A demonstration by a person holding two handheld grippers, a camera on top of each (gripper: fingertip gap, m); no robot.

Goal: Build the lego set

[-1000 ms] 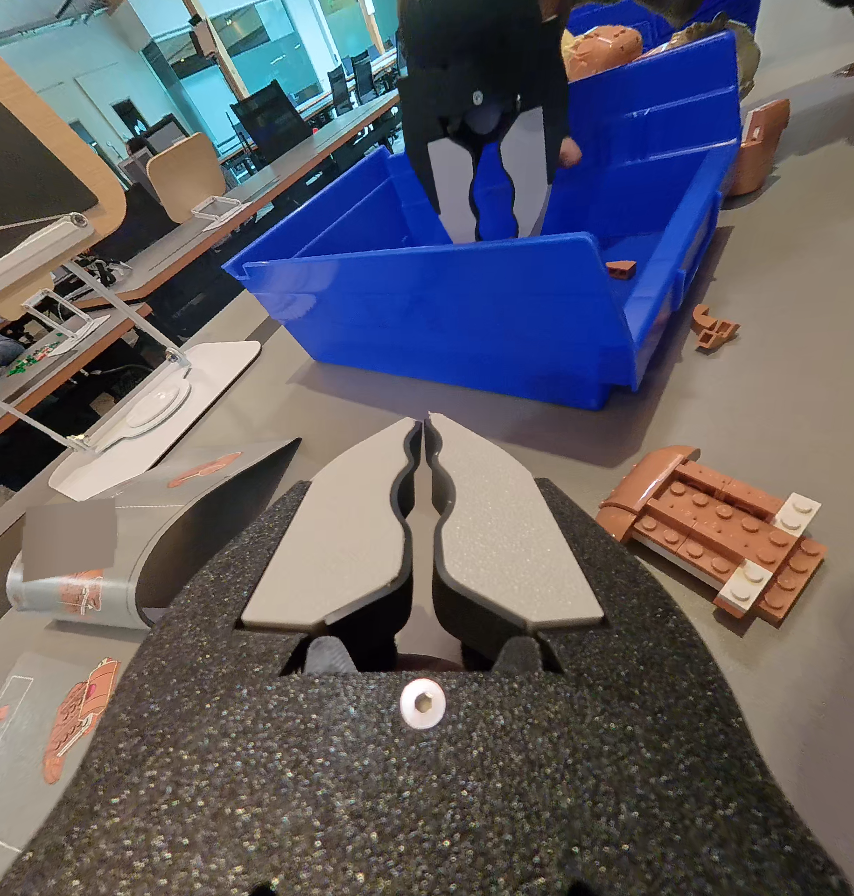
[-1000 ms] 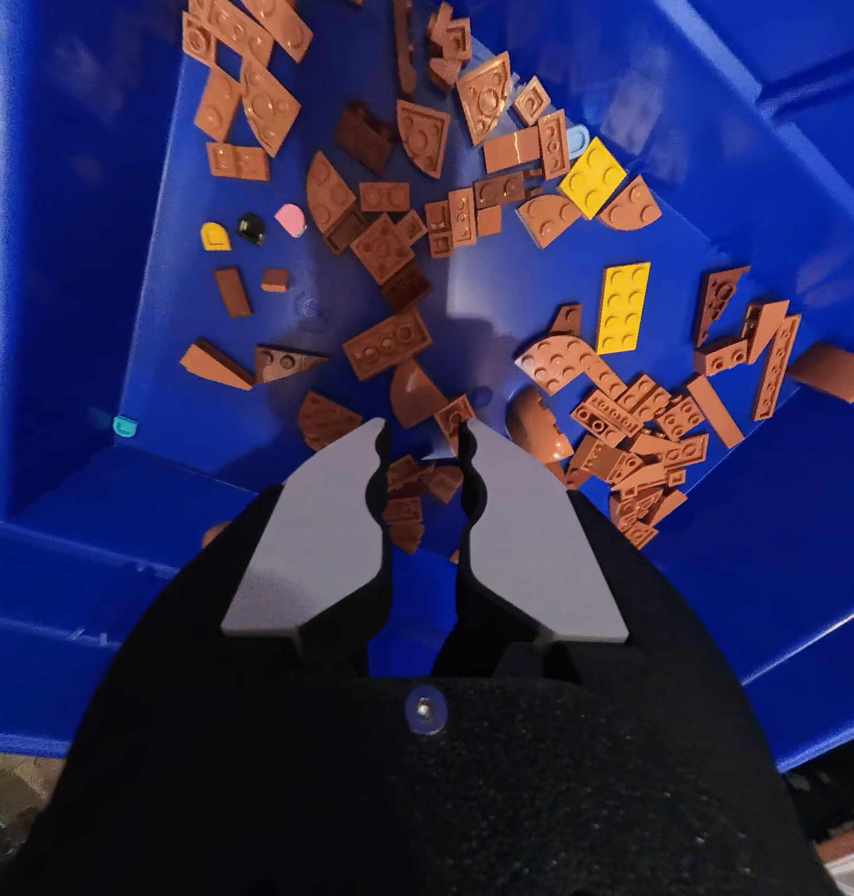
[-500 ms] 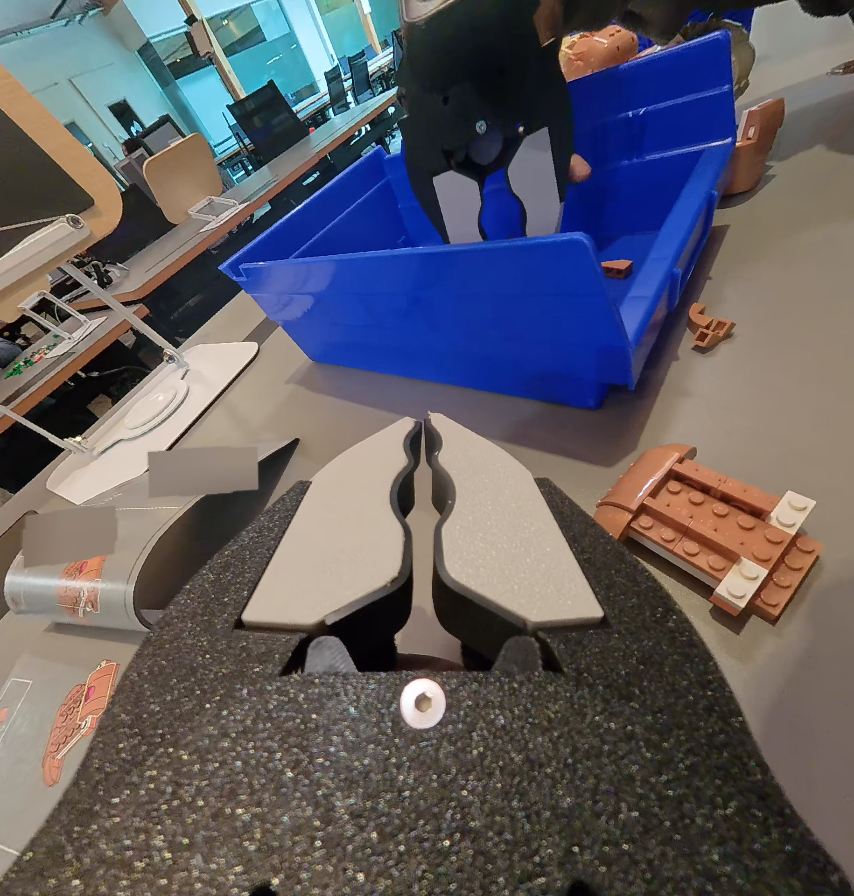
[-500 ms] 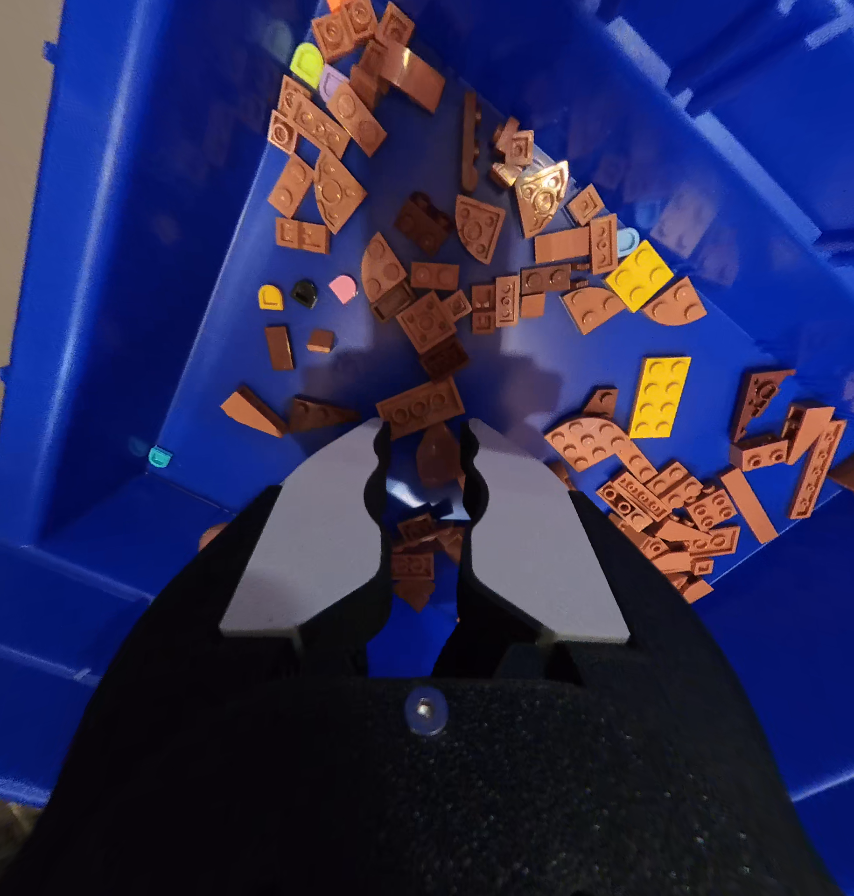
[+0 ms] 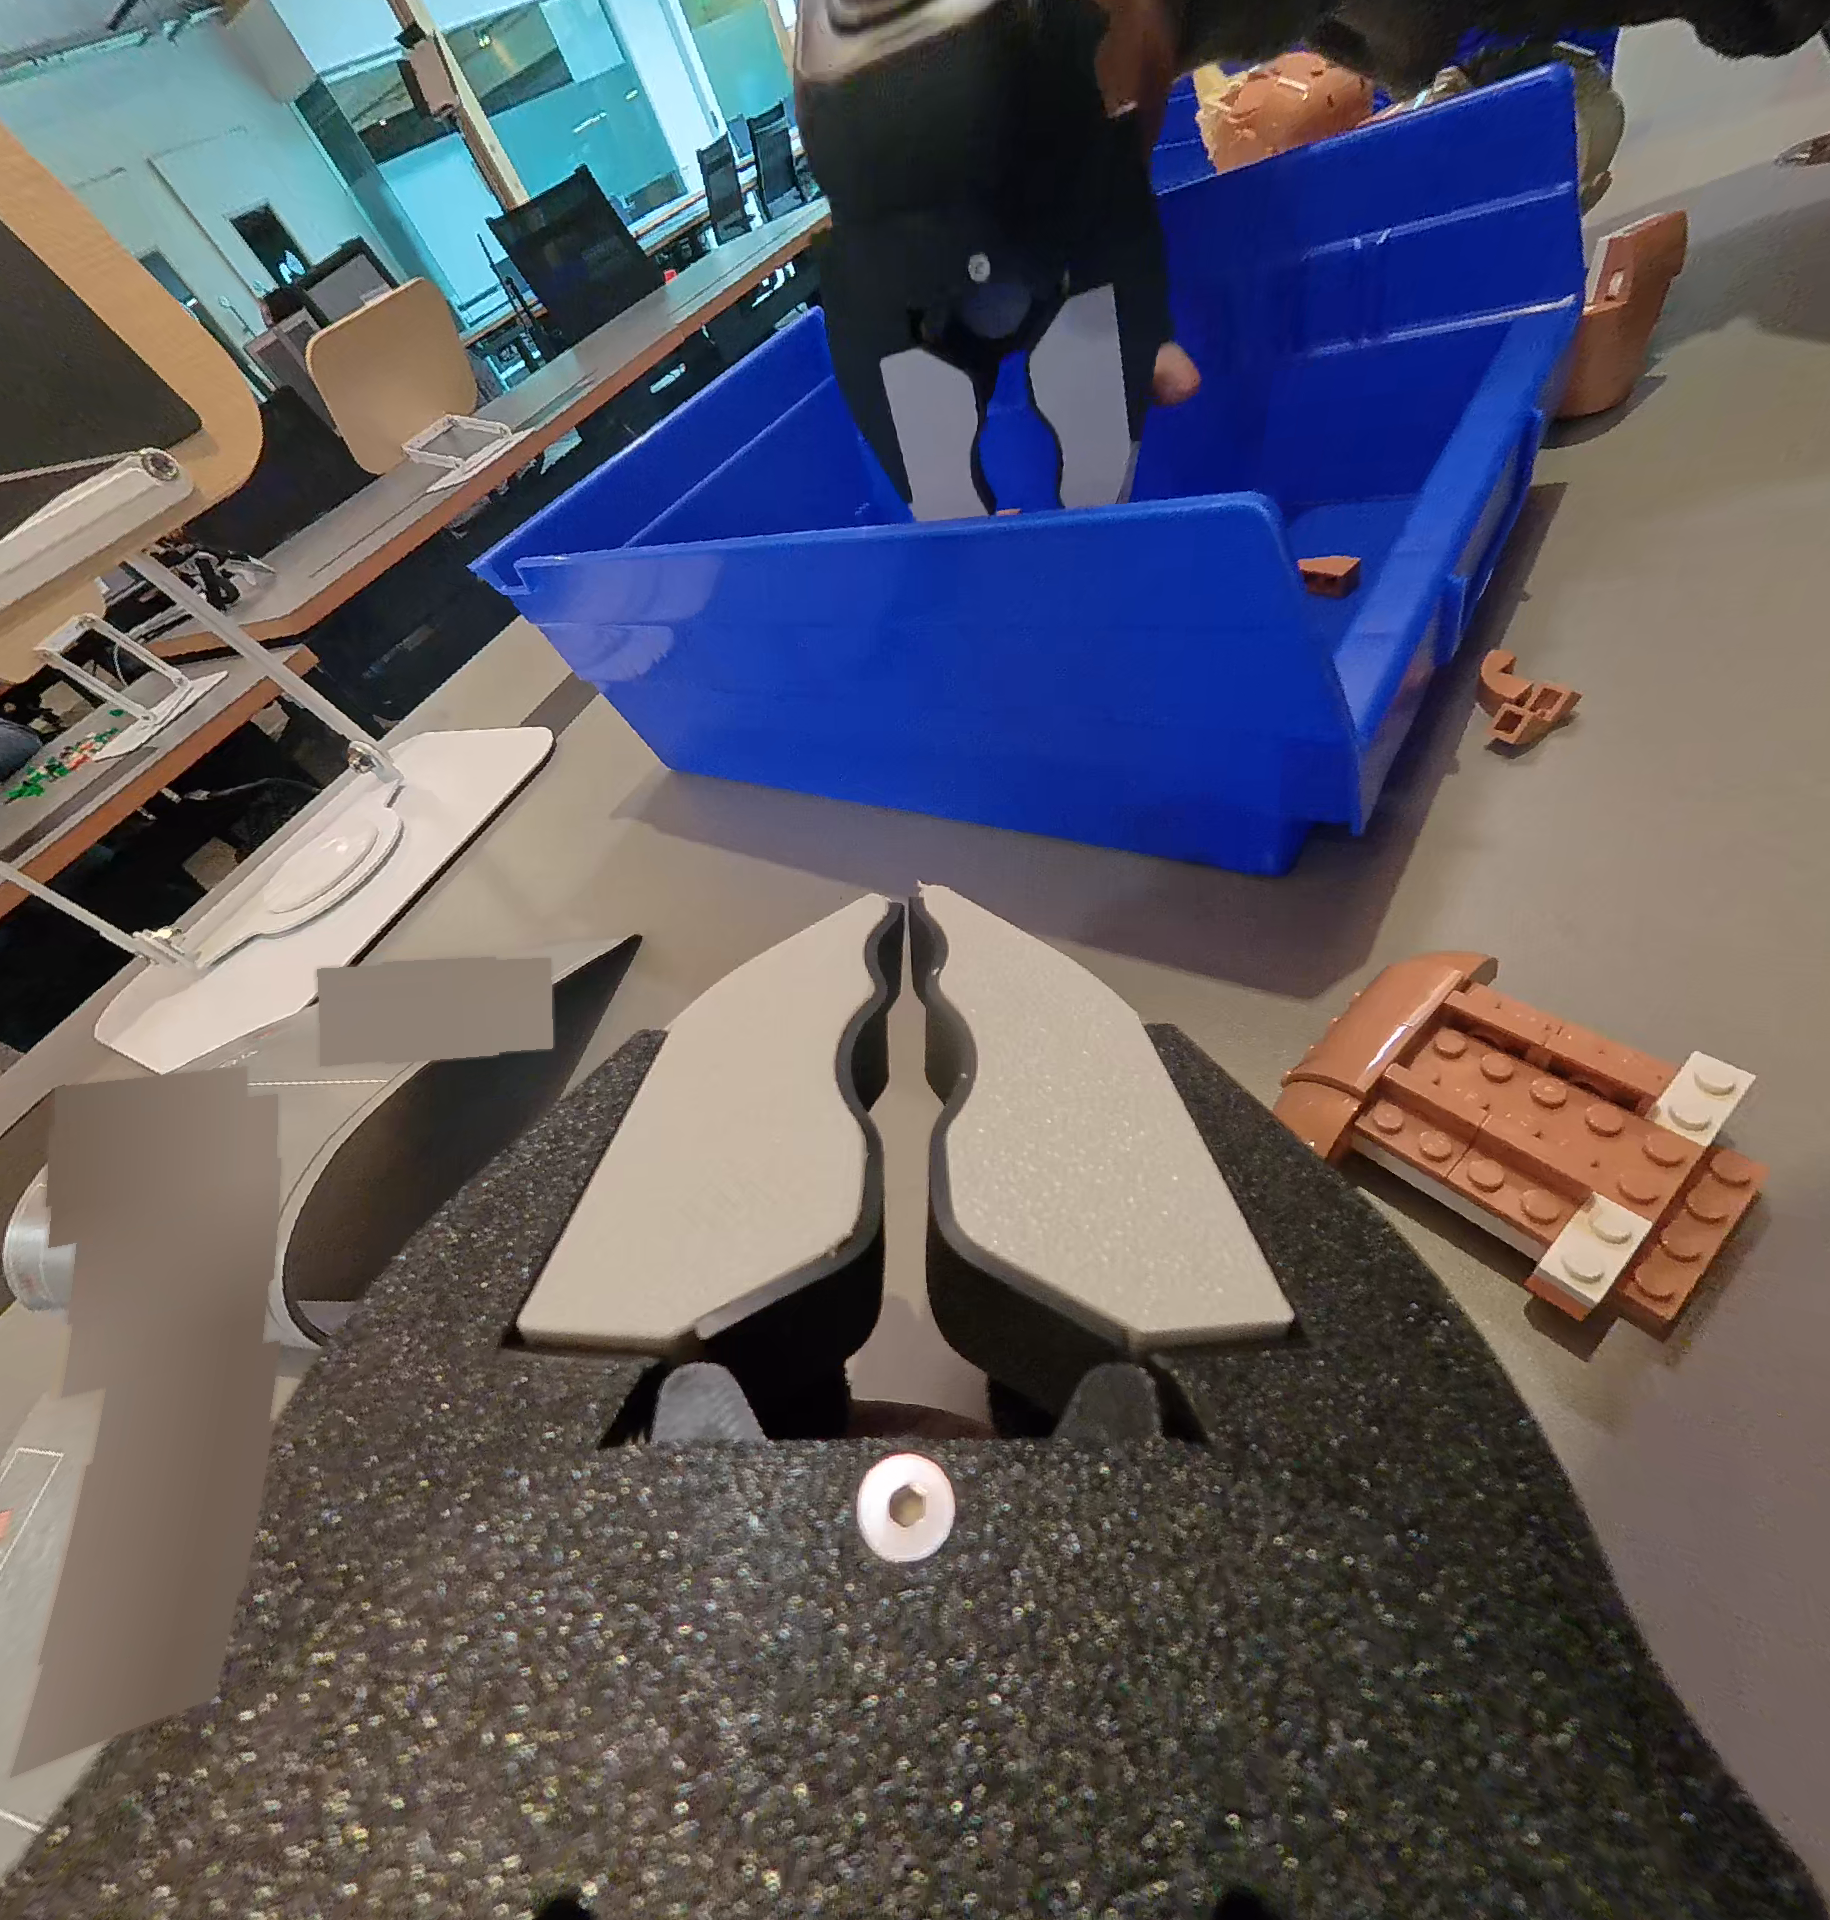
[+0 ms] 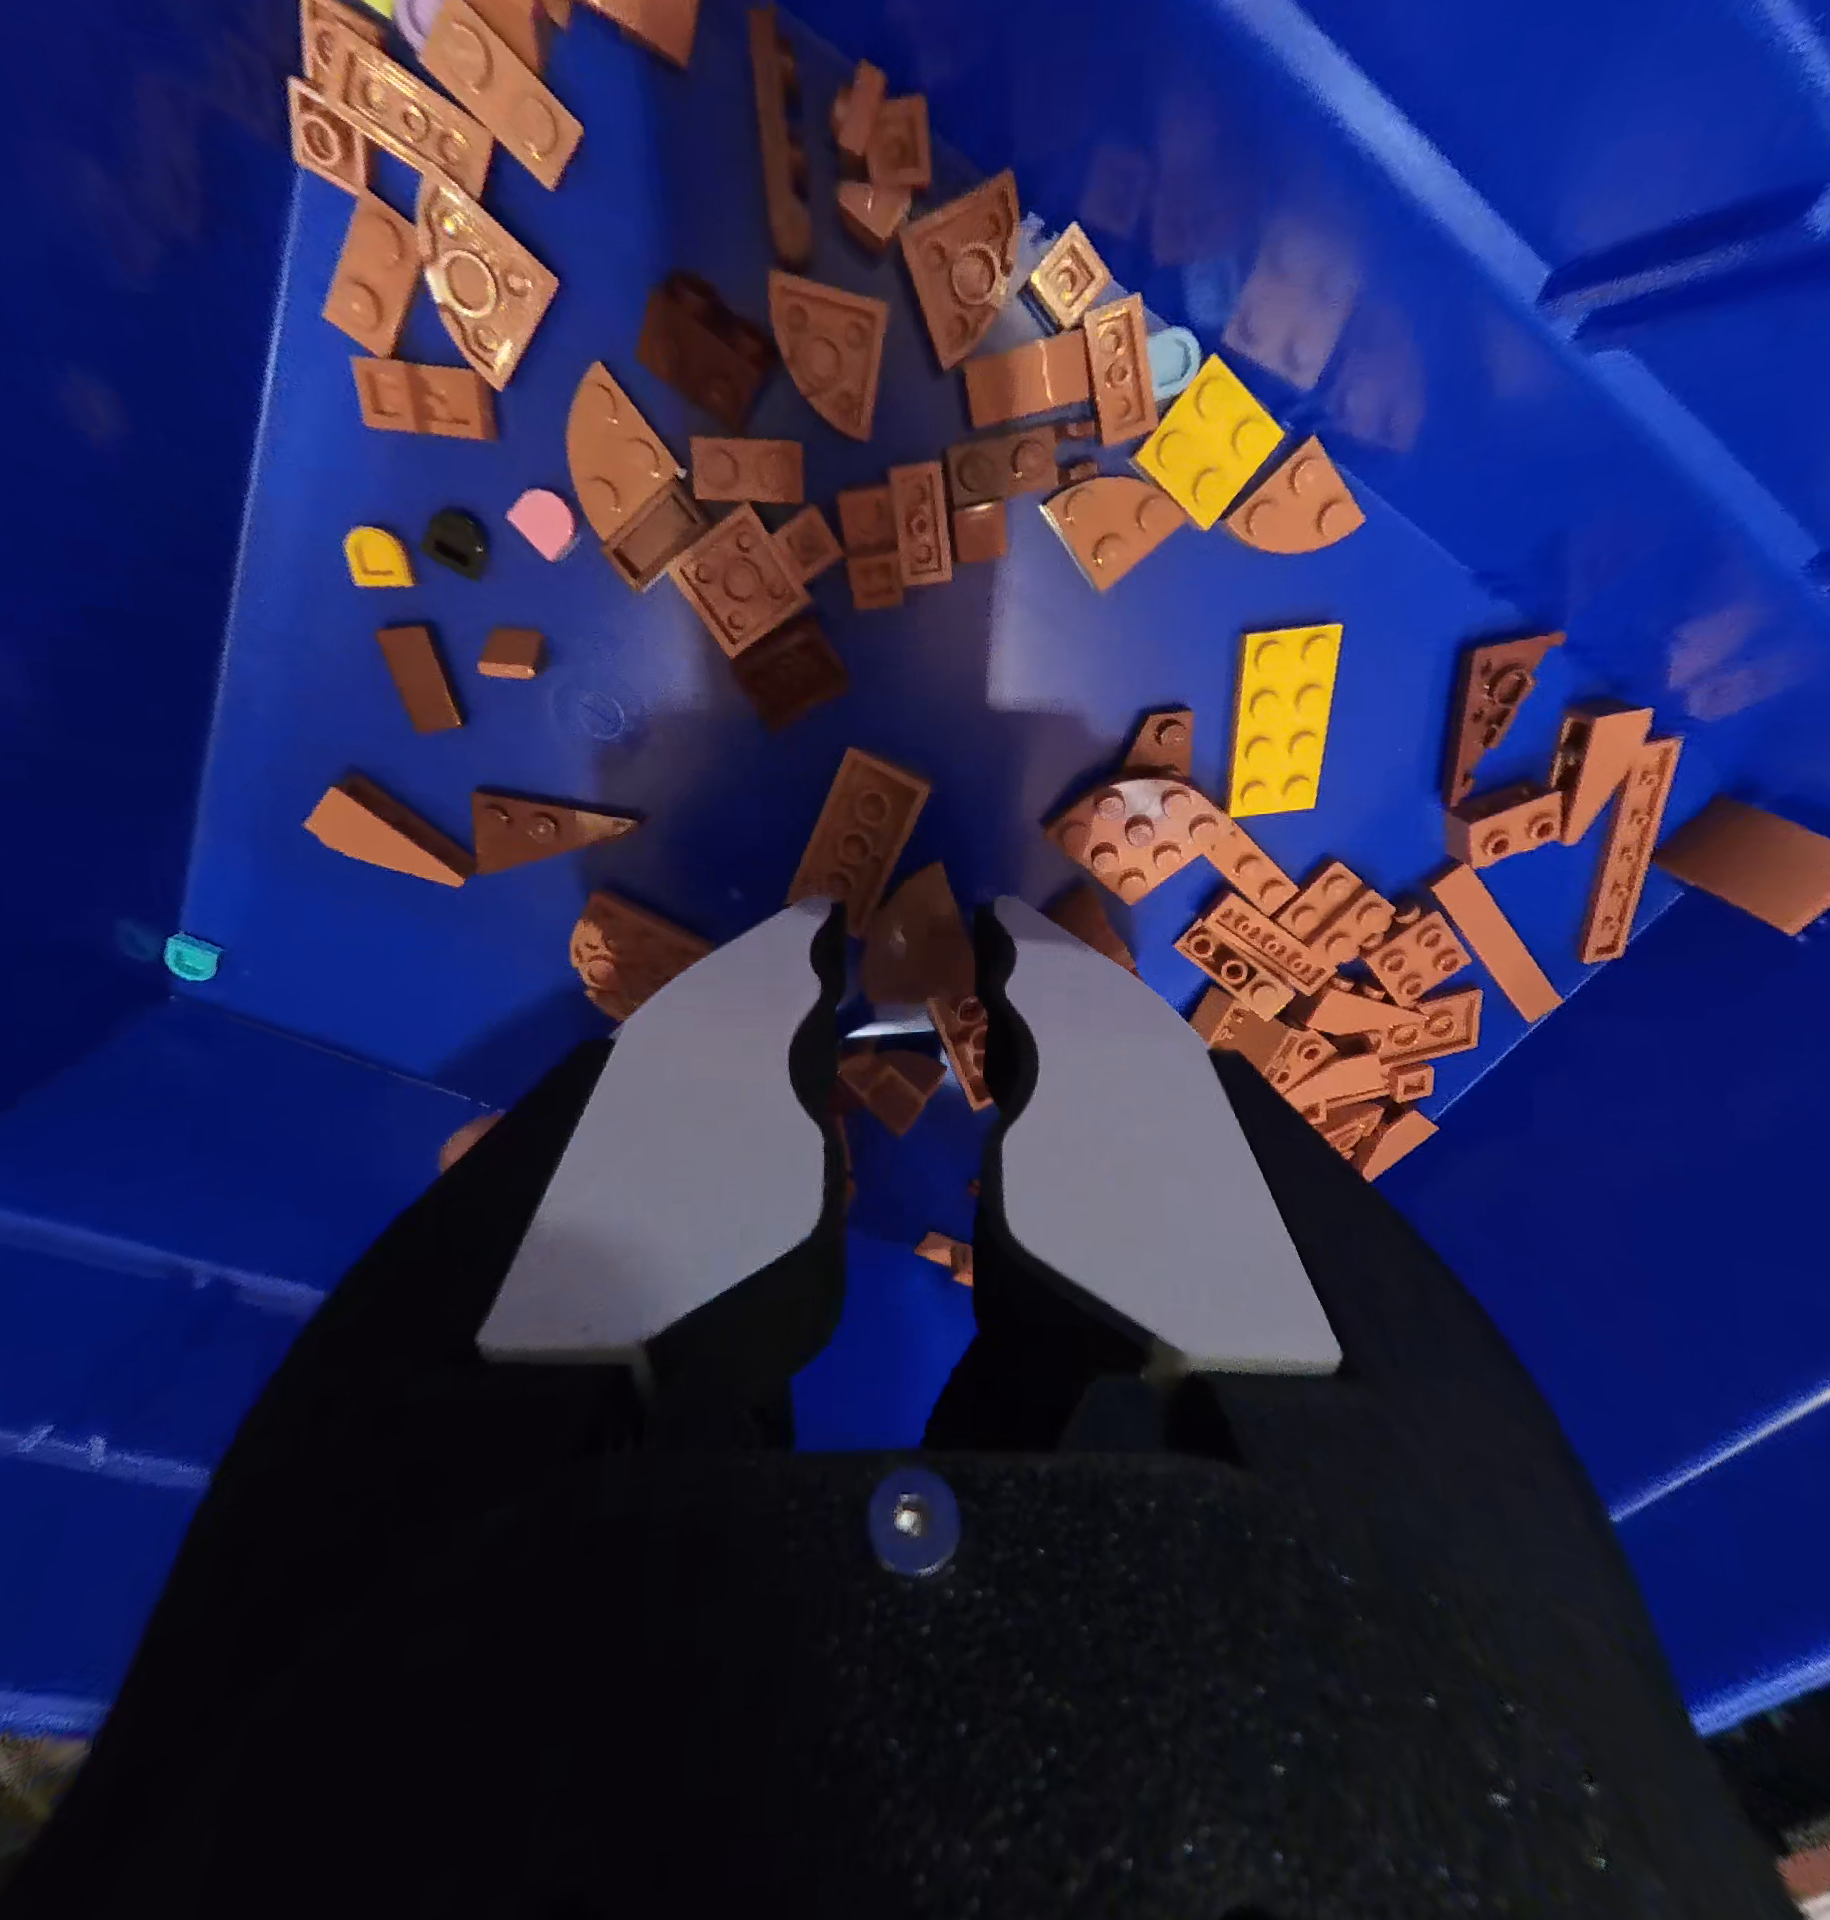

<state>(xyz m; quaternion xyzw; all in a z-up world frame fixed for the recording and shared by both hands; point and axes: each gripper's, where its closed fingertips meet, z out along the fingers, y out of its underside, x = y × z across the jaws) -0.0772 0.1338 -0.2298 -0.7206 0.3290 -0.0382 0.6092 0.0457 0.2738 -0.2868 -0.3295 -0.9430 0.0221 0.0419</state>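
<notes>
We work on a grey table [image 5: 1669, 883] in an open office, with long desks and chairs behind. The loose lego pieces [image 6: 745, 499] lie scattered on the floor of the blue bin [image 5: 994, 665], mostly brown, with two yellow plates. Our right gripper [image 6: 906, 920] reaches down into this bin, its fingers a little apart, and a brown wedge piece [image 6: 916, 935] shows between the tips; we cannot tell if it is already touched. We judge the step to be the picking of one part (the next move needs a careful closing, without catching the neighbours). The left gripper [image 5: 908, 906] waits above the table, fingers pressed together and empty. Just to its right lies the half-built brown assembly [image 5: 1524, 1132].
</notes>
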